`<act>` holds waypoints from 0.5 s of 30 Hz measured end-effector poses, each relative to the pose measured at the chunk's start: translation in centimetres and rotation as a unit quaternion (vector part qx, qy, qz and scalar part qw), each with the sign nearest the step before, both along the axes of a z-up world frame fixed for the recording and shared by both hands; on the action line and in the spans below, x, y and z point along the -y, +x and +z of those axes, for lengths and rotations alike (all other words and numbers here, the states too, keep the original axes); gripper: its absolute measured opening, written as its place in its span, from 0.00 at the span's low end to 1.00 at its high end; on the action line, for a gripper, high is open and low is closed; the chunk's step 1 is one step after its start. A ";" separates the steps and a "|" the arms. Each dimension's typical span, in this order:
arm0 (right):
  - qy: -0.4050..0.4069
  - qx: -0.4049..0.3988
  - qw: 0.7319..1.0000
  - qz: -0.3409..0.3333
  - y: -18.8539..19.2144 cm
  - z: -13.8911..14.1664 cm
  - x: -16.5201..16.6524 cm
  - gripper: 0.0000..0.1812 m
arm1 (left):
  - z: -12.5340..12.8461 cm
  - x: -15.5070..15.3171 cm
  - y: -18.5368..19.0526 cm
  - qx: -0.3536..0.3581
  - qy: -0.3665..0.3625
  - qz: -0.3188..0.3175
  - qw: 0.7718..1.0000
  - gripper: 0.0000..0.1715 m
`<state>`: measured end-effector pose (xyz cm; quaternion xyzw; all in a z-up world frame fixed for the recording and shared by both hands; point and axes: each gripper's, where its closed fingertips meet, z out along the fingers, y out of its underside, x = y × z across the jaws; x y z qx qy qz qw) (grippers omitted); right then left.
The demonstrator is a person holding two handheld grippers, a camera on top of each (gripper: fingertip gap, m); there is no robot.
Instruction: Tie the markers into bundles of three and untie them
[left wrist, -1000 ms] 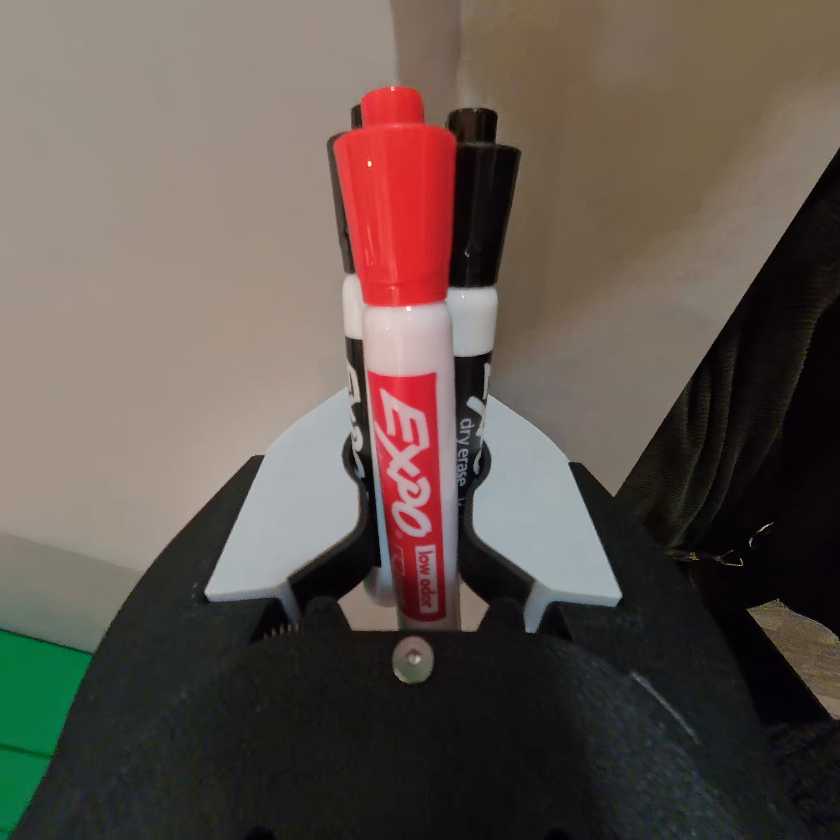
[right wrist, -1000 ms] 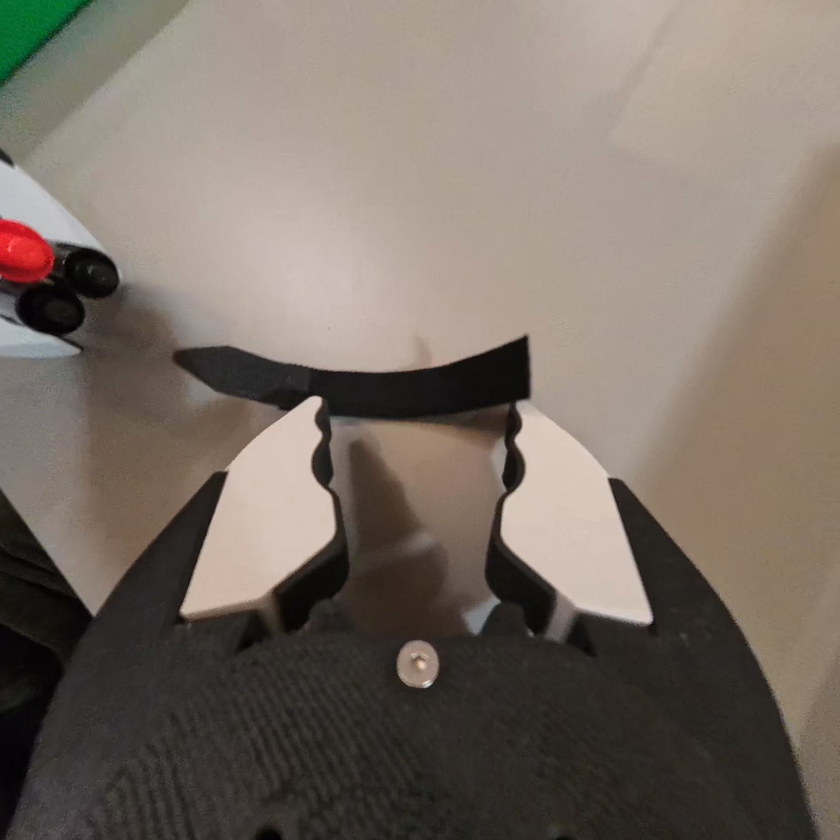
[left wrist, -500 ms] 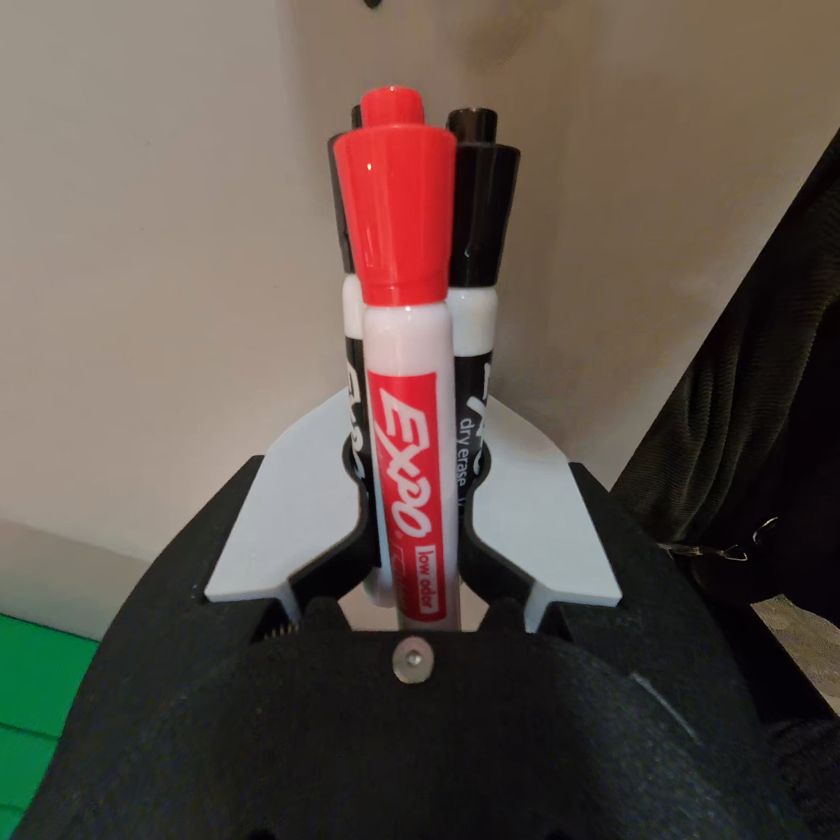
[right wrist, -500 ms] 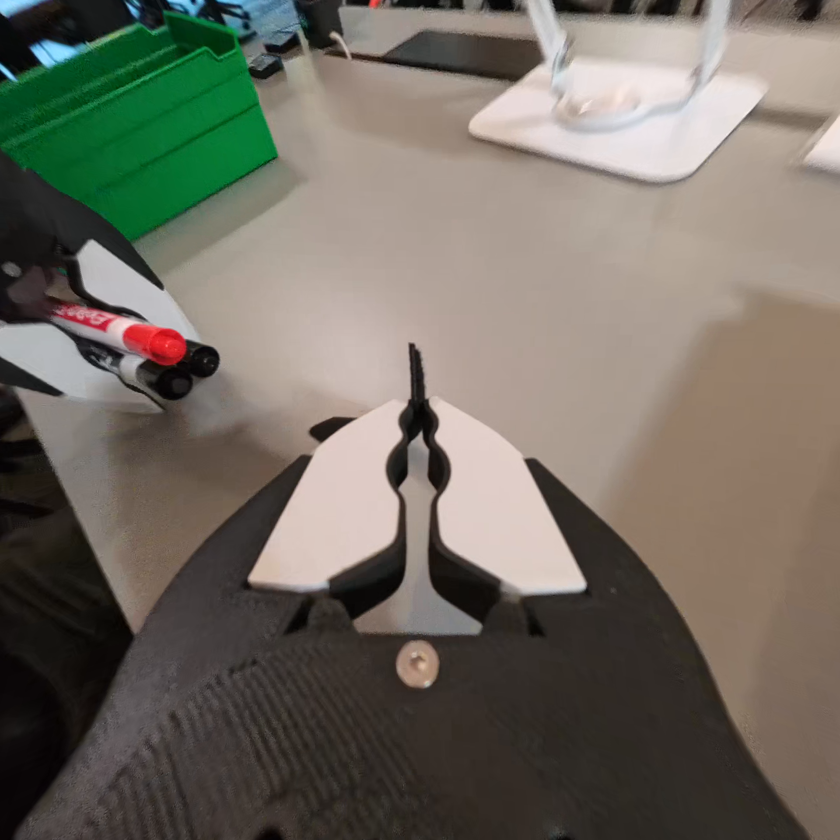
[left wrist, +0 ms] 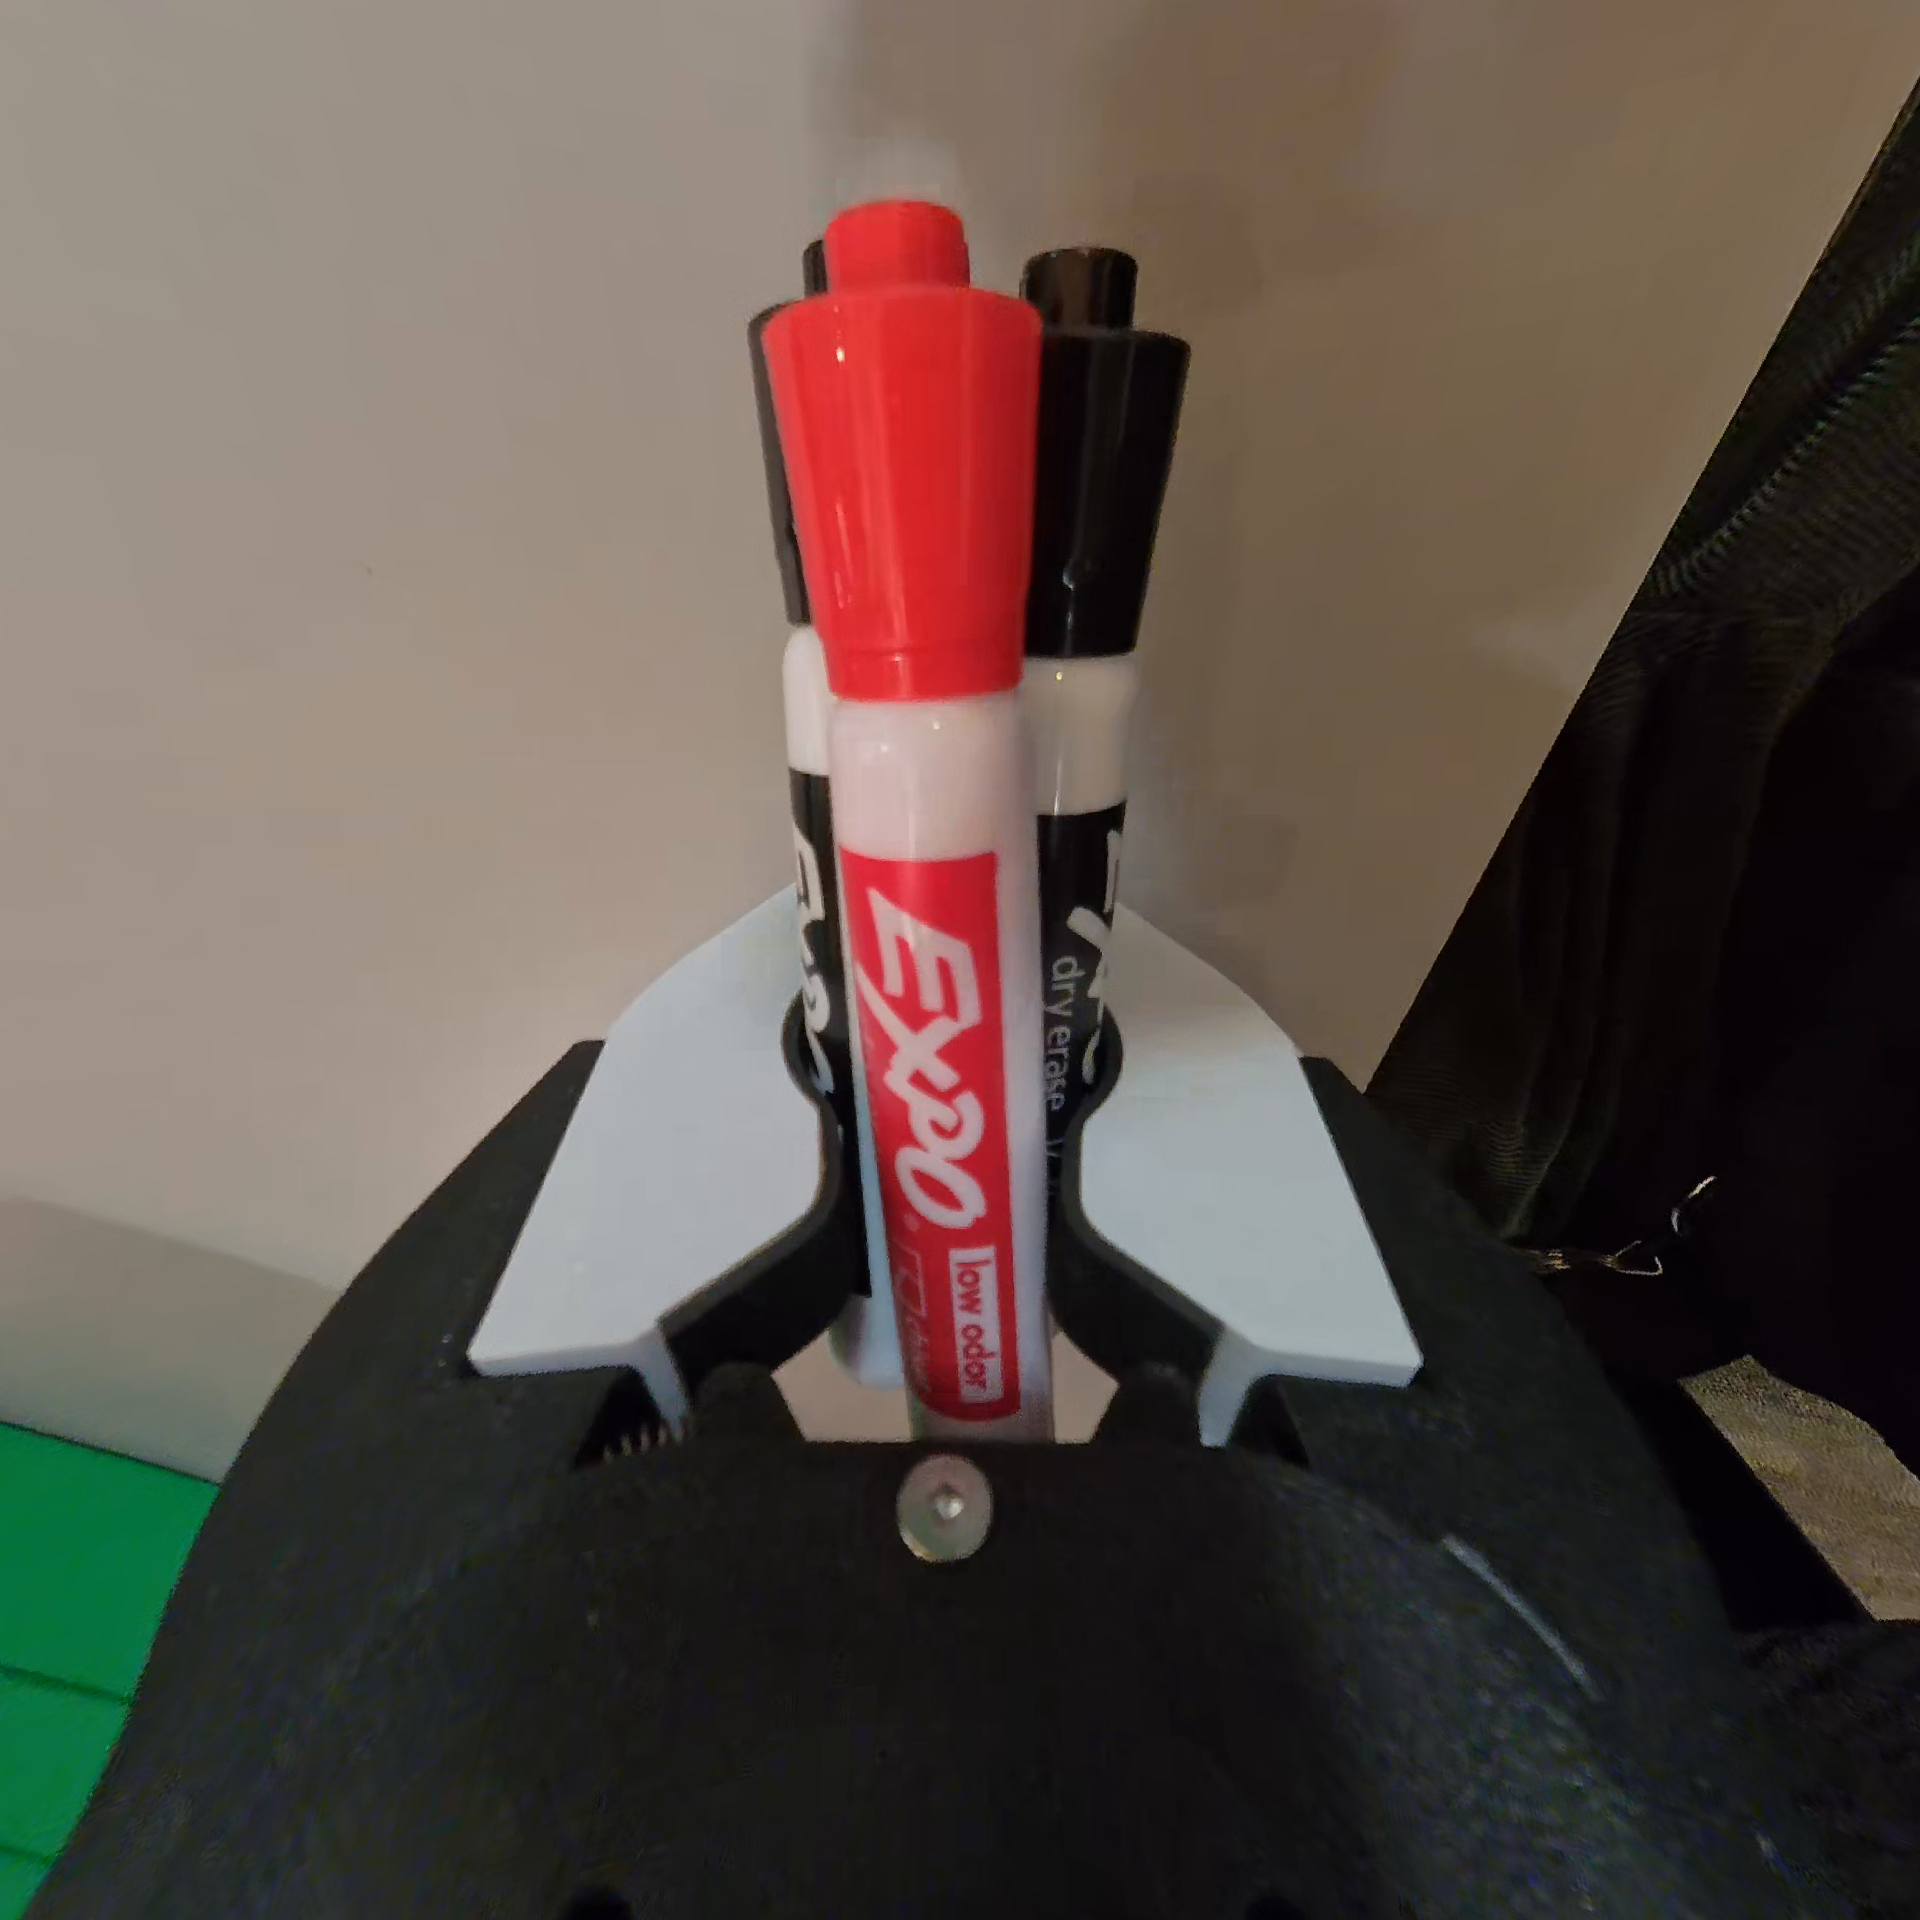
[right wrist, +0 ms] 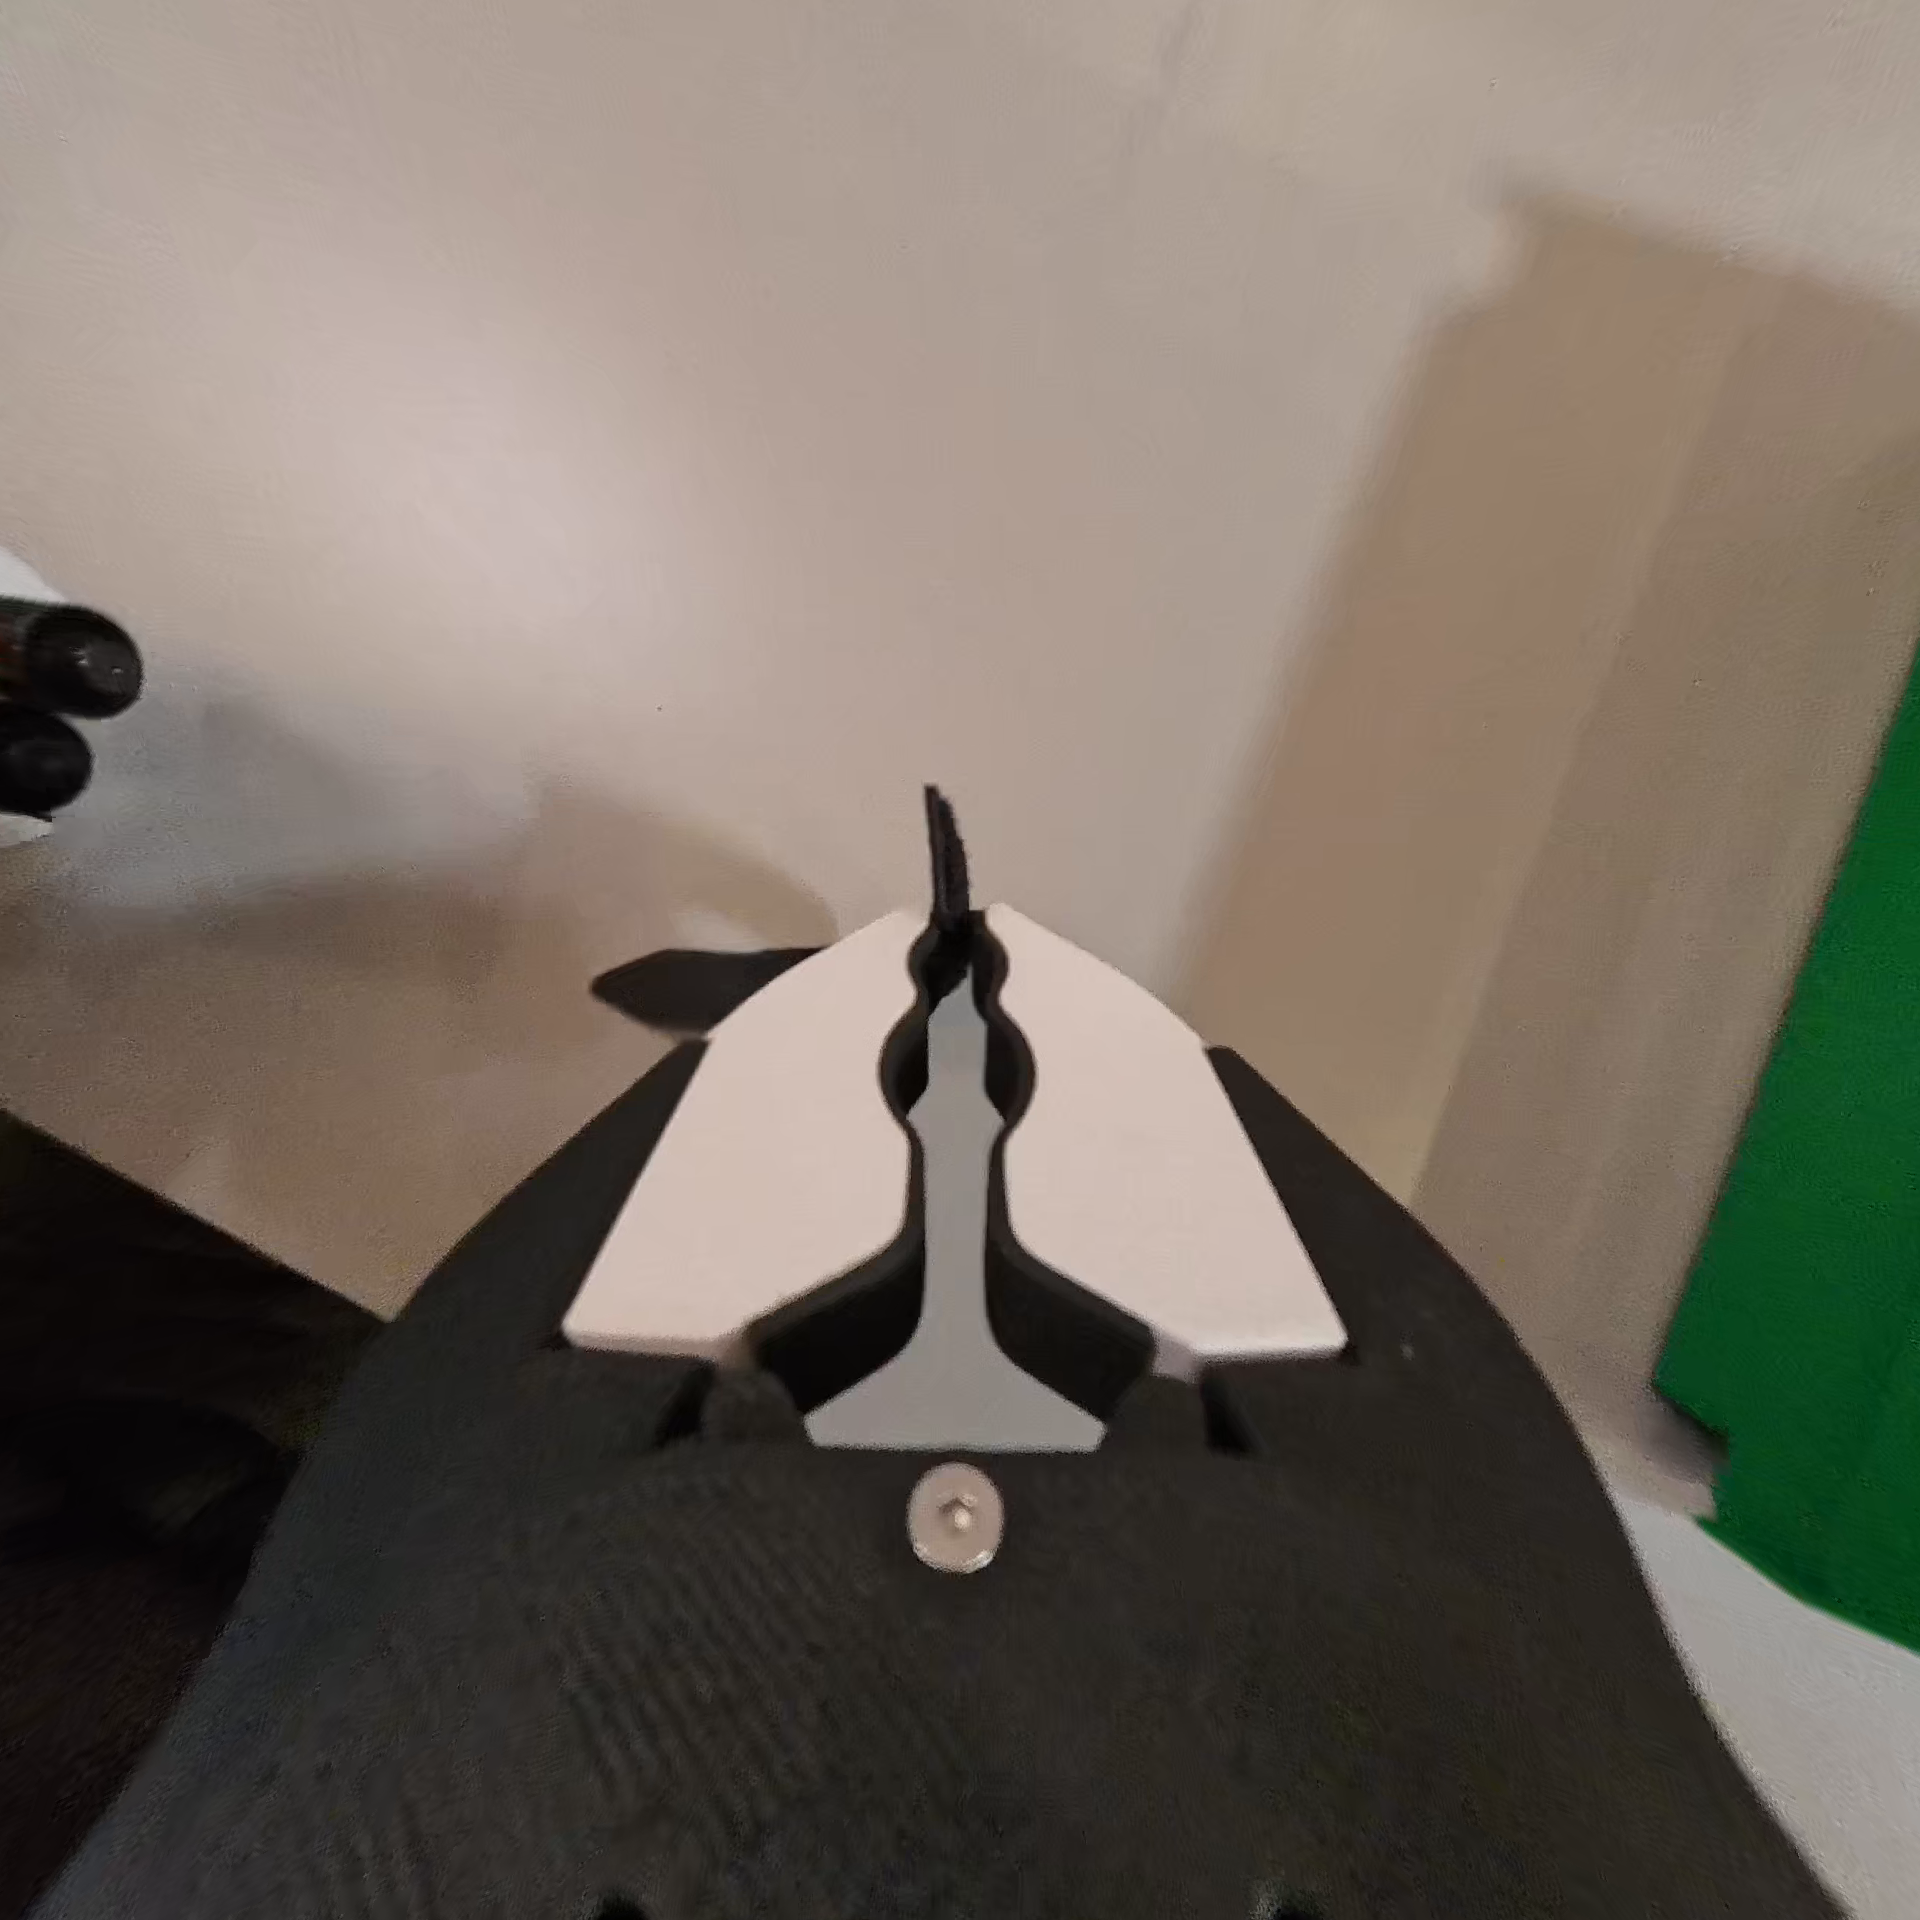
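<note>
Left wrist view: we see the left gripper clamped on three markers, one red-capped before two black, over the beige table; green bin lower left.
Right wrist view: we see the right gripper pinching a black strap at its tips; black marker caps at the far left edge.

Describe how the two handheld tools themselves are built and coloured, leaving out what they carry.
Both look alike. The left tool has a broad, rounded black body with a ribbed, printed texture, one silver screw at its centre, and two flat pale plates as fingers, edged in black with wavy, scalloped inner faces. The right tool shows the same body, screw and white fingers. No cables, sleeves or hands are visible.
</note>
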<state>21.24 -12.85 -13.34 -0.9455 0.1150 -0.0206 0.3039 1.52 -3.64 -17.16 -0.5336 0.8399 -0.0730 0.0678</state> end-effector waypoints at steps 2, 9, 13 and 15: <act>-0.026 0.004 1.000 -0.001 -0.1 -1.2 -0.5 0.13 | -0.1 0.0 -0.1 -0.002 0.003 -0.001 1.000 0.25; 0.012 -0.017 0.998 0.051 -2.0 -1.0 -2.3 0.29 | -0.1 0.0 -0.1 -0.002 0.004 -0.001 1.000 0.25; 0.093 -0.019 0.991 0.098 -2.5 1.7 -2.4 0.32 | -0.3 -0.2 -0.3 -0.009 0.010 0.002 1.000 0.25; 0.126 0.010 0.984 0.125 -2.5 2.6 -1.6 0.28 | -0.3 -0.3 -0.3 -0.006 0.009 0.002 1.000 0.25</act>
